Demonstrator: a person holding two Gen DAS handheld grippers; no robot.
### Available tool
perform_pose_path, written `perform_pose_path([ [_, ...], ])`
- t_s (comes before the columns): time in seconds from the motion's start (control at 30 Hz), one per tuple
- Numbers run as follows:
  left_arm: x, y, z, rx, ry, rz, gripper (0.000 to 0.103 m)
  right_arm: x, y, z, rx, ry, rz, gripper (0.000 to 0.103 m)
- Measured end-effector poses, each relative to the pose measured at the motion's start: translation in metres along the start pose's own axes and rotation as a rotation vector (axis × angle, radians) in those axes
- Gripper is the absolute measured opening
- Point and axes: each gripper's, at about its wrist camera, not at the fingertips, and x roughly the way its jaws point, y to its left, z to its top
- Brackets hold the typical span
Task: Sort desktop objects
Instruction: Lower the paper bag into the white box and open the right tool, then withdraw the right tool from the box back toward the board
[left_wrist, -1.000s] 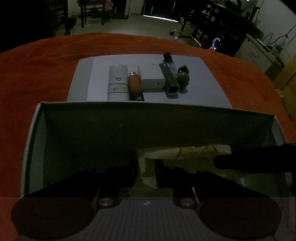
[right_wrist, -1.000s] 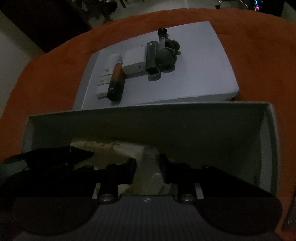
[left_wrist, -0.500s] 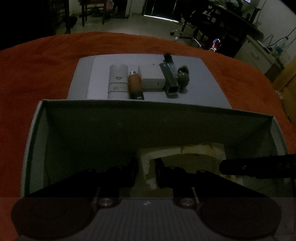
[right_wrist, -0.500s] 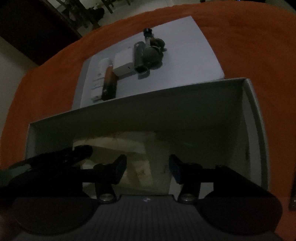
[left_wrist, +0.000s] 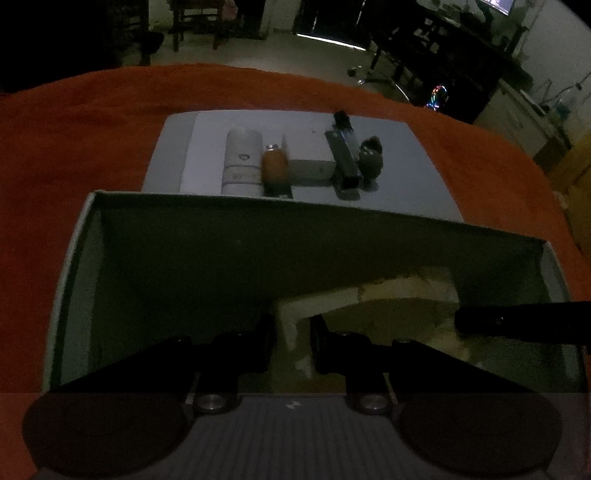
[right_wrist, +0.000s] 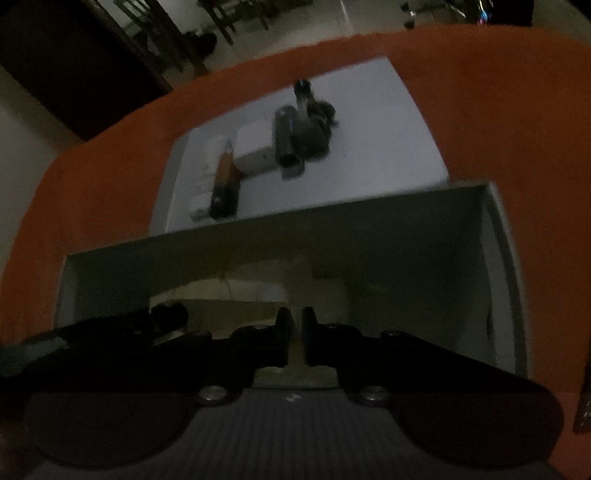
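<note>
Both grippers reach into an open grey box (left_wrist: 92, 236) holding crumpled cream paper (left_wrist: 402, 295). My left gripper (left_wrist: 291, 343) is shut on a fold of that paper (left_wrist: 290, 328). My right gripper (right_wrist: 294, 339) is nearly closed on a thin edge of the paper (right_wrist: 236, 291); its fingers also show as a dark bar at the right of the left wrist view (left_wrist: 517, 325). Beyond the box, a white sheet (left_wrist: 399, 184) carries a white tube (left_wrist: 242, 162), a brown cylinder (left_wrist: 275, 168), a white block (left_wrist: 312, 166), a dark stapler-like bar (left_wrist: 345, 162) and a small dark figure (left_wrist: 371, 157).
An orange cloth (left_wrist: 92, 129) covers the table. The same items lie on the sheet (right_wrist: 388, 155) in the right wrist view. A dim room with chairs and desks lies behind.
My right gripper opened wide, then closed on the paper edge and tilted. The left gripper stayed shut on the paper; the paper shifted slightly.
</note>
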Motion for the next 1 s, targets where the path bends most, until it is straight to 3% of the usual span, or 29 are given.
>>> perform_pose_path([
  [0.3, 0.004, 0.001, 0.0, 0.01, 0.014, 0.006, 0.018, 0.011, -0.007, -0.001, 0.018, 0.028, -0.009, 0.008],
  [0.37, 0.003, 0.0, 0.0, 0.016, 0.019, 0.011, 0.022, 0.011, -0.006, -0.001, 0.014, 0.032, -0.009, 0.008],
  [0.43, 0.002, 0.0, 0.0, 0.016, 0.019, 0.017, 0.038, 0.01, -0.005, -0.001, 0.008, 0.037, -0.012, 0.009],
  [0.5, -0.004, -0.003, 0.0, 0.029, 0.0, 0.036, 0.078, 0.007, -0.002, 0.0, -0.005, 0.042, -0.015, 0.014],
  [0.6, -0.018, -0.009, 0.001, 0.062, -0.031, 0.057, 0.085, -0.003, 0.002, 0.001, -0.024, 0.032, -0.006, 0.031],
  [0.73, -0.033, -0.011, 0.001, 0.07, -0.045, 0.054, 0.091, -0.017, 0.007, 0.001, -0.029, 0.018, 0.021, 0.043],
  [0.87, -0.049, -0.007, 0.01, 0.033, -0.065, -0.014, 0.092, -0.032, 0.009, 0.0, -0.026, -0.035, 0.038, 0.045],
  [0.93, -0.059, -0.004, 0.016, 0.012, -0.091, -0.036, 0.099, -0.037, 0.011, 0.002, -0.047, -0.049, 0.036, 0.048],
  [1.0, -0.063, -0.004, 0.018, 0.015, -0.109, -0.031, 0.099, -0.044, 0.012, 0.003, -0.038, -0.068, 0.038, 0.056],
])
